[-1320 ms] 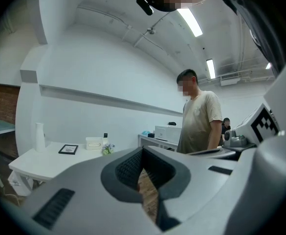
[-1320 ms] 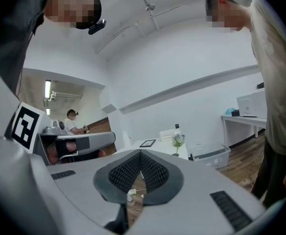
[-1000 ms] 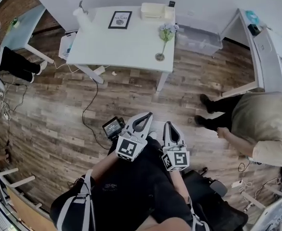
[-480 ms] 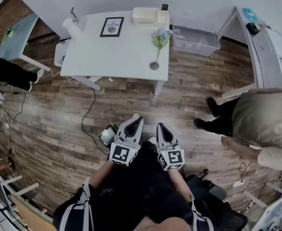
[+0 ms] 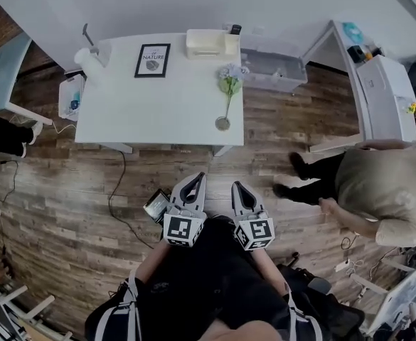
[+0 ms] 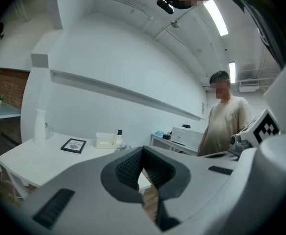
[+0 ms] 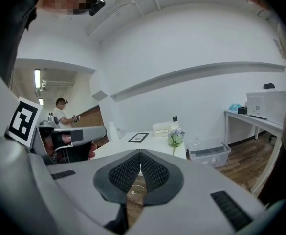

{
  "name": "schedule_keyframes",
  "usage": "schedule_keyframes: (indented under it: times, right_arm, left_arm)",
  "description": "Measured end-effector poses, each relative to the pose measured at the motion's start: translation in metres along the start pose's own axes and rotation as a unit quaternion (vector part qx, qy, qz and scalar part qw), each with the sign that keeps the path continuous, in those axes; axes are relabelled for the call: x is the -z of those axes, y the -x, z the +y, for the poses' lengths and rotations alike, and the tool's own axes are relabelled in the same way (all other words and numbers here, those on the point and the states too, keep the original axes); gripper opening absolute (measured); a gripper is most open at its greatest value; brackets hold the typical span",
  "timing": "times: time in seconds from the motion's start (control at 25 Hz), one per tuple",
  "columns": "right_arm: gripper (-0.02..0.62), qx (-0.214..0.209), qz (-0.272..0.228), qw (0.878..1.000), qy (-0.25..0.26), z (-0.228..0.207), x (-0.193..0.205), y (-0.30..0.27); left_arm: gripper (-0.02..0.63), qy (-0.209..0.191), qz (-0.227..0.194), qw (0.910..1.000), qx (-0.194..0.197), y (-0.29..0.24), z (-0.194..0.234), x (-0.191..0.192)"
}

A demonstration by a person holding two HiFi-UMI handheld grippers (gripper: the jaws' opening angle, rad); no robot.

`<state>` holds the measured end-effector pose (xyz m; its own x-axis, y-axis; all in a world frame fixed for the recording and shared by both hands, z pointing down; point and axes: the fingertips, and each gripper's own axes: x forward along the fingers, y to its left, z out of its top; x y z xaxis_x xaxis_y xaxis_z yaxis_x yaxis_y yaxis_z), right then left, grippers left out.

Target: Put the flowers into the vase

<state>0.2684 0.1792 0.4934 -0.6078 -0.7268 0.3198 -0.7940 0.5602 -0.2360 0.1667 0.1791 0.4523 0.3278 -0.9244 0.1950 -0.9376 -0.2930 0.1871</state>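
Left gripper (image 5: 195, 177) and right gripper (image 5: 237, 186): held side by side above the wooden floor (image 5: 87, 190), both pointing to 12 o'clock at the white table (image 5: 144, 105). On both, the jaws are closed, pads together, with nothing between them.

Flowers (image 5: 230, 81): upright in the slim vase (image 5: 222, 123) near the table's right edge, at 1 o'clock from the grippers and well apart from them.

A framed picture (image 5: 152, 60) lies at 11 o'clock. A person in a beige shirt (image 5: 382, 190) stands at 3 o'clock.
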Motion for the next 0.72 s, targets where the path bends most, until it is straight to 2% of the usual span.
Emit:
schedule_keyframes:
  times: [0.24,0.44,0.6,0.72]
  right_arm:
    - [0.017,0.017,0.015,1.0,-0.01,-0.006,-0.009,-0.032]
    - [0.017,0.007,0.023,1.0,-0.013,-0.019,-0.012,-0.059]
    - [0.017,-0.024,0.011,0.999,-0.019,-0.032,-0.021,-0.088]
    - [0.017,-0.044,0.005,0.999,-0.023,-0.057,-0.037,-0.114]
  left_arm:
    - [0.014,0.017,0.015,0.9997,0.007,-0.021,0.025,-0.001]
    - [0.014,0.012,0.019,0.9997,0.011,-0.052,0.03,-0.006]
    - [0.014,0.0,0.022,0.9996,-0.018,-0.079,0.048,-0.009]
    - [0.014,-0.015,0.031,0.9983,-0.047,-0.107,0.057,-0.014]
